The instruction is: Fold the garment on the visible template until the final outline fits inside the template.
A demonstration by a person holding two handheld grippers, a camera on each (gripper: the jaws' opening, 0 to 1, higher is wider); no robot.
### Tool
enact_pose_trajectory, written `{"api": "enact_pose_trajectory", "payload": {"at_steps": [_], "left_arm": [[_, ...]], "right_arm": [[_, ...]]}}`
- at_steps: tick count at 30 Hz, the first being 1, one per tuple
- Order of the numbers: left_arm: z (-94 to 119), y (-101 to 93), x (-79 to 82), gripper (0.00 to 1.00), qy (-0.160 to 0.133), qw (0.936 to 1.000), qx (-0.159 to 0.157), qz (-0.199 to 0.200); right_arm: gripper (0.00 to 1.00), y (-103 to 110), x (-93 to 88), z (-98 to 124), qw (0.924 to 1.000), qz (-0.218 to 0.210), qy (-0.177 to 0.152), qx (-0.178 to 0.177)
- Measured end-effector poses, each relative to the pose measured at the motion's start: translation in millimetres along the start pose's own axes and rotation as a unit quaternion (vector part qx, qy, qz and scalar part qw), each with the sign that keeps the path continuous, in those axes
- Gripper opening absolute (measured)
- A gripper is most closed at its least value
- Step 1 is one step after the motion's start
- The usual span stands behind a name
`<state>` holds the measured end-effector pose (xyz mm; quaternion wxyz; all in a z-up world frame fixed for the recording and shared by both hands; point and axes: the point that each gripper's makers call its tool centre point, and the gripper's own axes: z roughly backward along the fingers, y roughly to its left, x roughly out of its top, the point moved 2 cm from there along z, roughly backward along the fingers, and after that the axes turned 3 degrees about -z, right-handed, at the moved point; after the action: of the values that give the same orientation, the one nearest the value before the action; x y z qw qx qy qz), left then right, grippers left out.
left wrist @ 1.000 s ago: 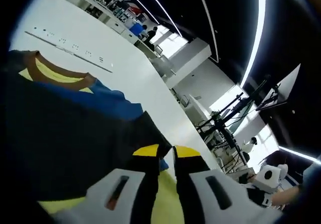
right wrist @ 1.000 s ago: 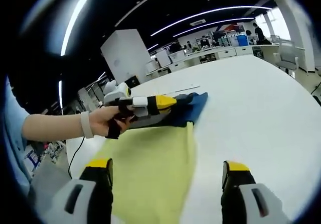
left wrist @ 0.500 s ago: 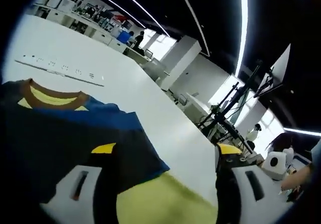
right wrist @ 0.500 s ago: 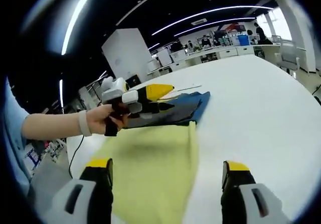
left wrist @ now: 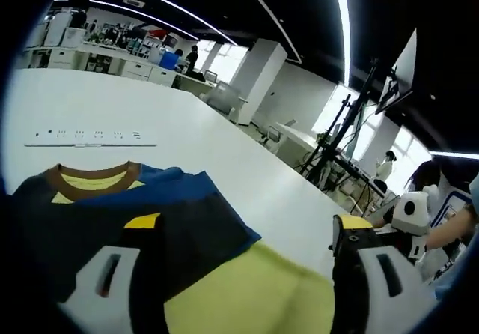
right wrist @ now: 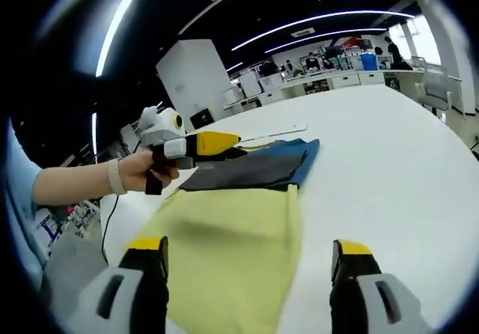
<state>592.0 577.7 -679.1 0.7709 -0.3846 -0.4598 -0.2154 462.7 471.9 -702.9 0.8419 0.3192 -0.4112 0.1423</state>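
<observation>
both claws open; garment flat

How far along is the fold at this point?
Part done: the garment lies folded across the yellow template, its collar showing. Both grippers are open, left gripper above the garment, right gripper over the template. Left: check the outline fits the template.

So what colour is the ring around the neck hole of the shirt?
Brown. The collar of the shirt shows best in the left gripper view, with yellow just inside it.
</observation>
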Motion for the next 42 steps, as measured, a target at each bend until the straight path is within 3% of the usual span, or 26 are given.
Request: {"api": "enact_pose_trajectory", "payload": {"at_steps": [7, 11, 23, 30, 42], "left_arm": [[29, -11.2, -3.1, 0.91, 0.014, 0.9988, -0.002, -0.047], [51, -8.6, -8.5, 0.87, 0.021, 0.9978, 0.014, -0.061], [113, -3.9, -16.2, 0.89, 0.011, 0.9966, 0.050, -0.064], [150, -0.1, -37.1, 0.88, 0.022, 0.9958, 0.071, -0.053], [195, 2.5, -49.8, 0.86, 0.025, 0.9933, 0.102, -0.050]], "right_arm": [[0.88, 7, 3.7, -1, 0.9996, 0.017, 0.011, 0.017], [0.85, 11, 4.4, 3, 0.9994, 0.020, 0.015, 0.025], [0.93, 14, 6.7, 15, 0.9986, 0.041, 0.019, 0.026], [0.94, 10, 4.6, 25, 0.9988, 0.041, 0.016, 0.019], [0.94, 10, 2.8, 24, 0.9987, 0.044, 0.017, 0.018]]}}
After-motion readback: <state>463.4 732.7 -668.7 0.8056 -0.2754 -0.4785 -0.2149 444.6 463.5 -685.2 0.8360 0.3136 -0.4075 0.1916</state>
